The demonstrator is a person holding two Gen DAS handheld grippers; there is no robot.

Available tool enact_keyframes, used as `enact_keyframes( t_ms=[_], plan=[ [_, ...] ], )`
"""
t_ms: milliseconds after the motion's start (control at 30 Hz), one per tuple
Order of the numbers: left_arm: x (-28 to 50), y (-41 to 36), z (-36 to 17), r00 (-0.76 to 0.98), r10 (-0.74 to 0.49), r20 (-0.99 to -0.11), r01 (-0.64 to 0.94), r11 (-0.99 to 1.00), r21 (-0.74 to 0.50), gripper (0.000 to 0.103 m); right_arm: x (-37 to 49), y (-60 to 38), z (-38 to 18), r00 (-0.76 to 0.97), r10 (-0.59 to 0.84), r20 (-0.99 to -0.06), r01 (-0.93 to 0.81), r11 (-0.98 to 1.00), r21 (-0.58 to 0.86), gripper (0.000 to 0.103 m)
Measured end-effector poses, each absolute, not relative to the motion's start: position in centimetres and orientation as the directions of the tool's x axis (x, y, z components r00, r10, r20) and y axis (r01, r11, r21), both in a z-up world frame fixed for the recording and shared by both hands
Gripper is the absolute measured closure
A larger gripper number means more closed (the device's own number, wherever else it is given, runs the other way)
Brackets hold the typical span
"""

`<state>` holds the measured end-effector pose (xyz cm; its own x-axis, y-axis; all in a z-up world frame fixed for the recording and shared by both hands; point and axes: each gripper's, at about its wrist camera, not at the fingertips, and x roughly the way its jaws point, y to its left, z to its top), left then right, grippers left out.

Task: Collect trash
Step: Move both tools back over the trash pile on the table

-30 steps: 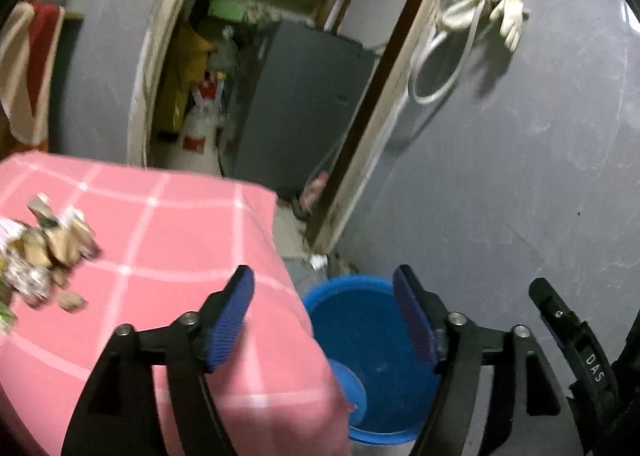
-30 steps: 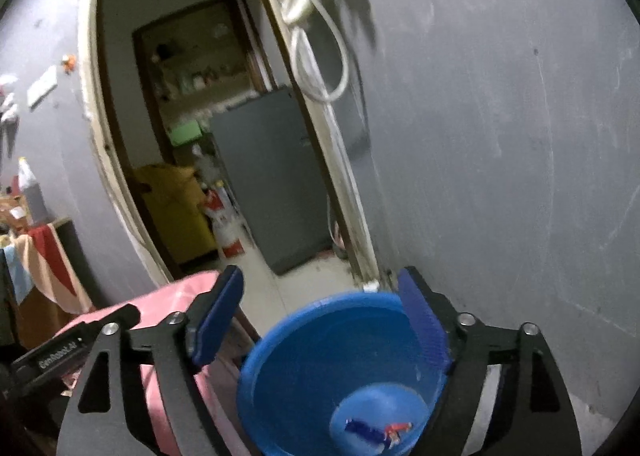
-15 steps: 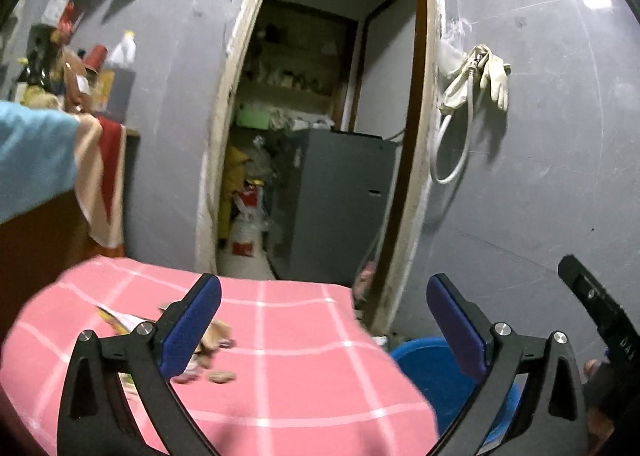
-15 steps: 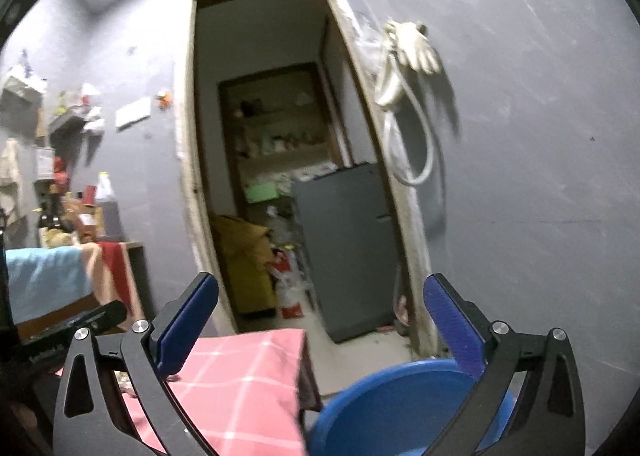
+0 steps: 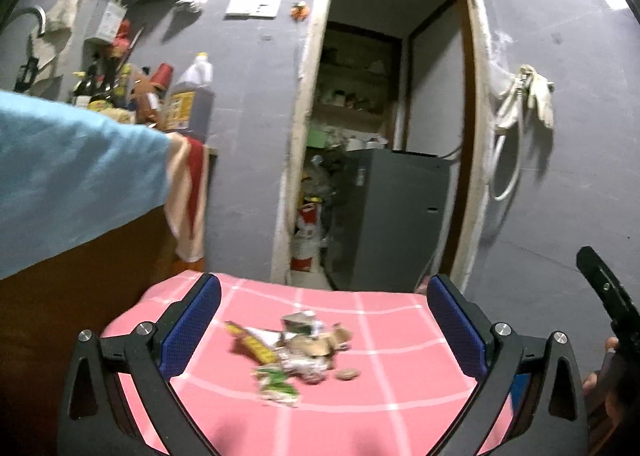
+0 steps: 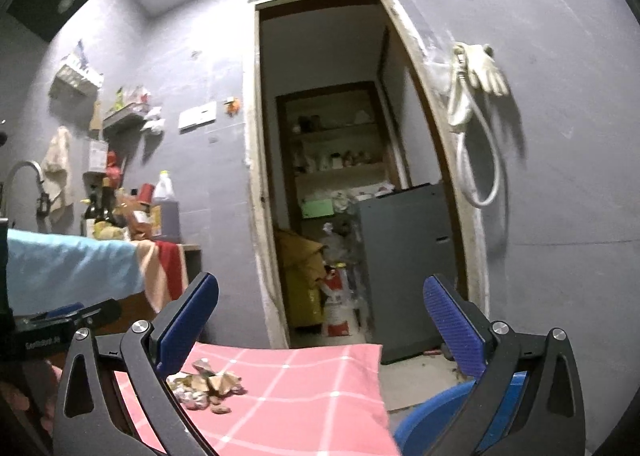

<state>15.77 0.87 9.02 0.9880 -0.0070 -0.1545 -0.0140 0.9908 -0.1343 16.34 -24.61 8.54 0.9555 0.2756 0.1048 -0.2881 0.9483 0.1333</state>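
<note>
Above the fingers, a doorway (image 6: pixel 332 160) opens to a storeroom with a grey cabinet (image 6: pixel 404 268). White gloves (image 6: pixel 478 76) and a hose (image 6: pixel 480 168) hang on the wall, above the right finger. Bottles (image 5: pixel 192 96) stand above the left finger, beside a light blue cloth (image 5: pixel 76 172).

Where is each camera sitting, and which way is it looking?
Left wrist: sits on the left gripper, looking along its open jaws at the trash pile on the pink cloth, doorway behind.
Right wrist: sits on the right gripper, jaws open, facing the doorway, blue bin low right; the left gripper shows at left.
Both see the trash pile, pink cloth, doorway and hanging gloves.
</note>
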Motion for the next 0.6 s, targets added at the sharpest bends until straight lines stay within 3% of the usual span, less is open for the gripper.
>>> enact_keyframes(
  t_ms=[233, 433, 600],
  plan=[
    [16.0, 4.2, 7.8, 0.978, 0.033, -0.208, -0.064, 0.987, -0.146, 0.002, 17.8, -21.8, 8.0, 0.943, 0.327, 0.065, -0.333, 0.935, 0.118, 0.000],
    [18.1, 5.8, 5.9, 0.931, 0.024, -0.365, -0.081, 0.987, -0.142, 0.002, 20.4, -19.1, 7.3, 0.926, 0.369, -0.082, -0.362, 0.928, 0.086, 0.000],
    [19.4, 6.1, 4.3, 0.895, 0.013, -0.446, -0.071, 0.991, -0.114, 0.002, 22.4, -17.4, 6.2, 0.917, 0.360, -0.172, -0.357, 0.933, 0.049, 0.000]
  ],
)
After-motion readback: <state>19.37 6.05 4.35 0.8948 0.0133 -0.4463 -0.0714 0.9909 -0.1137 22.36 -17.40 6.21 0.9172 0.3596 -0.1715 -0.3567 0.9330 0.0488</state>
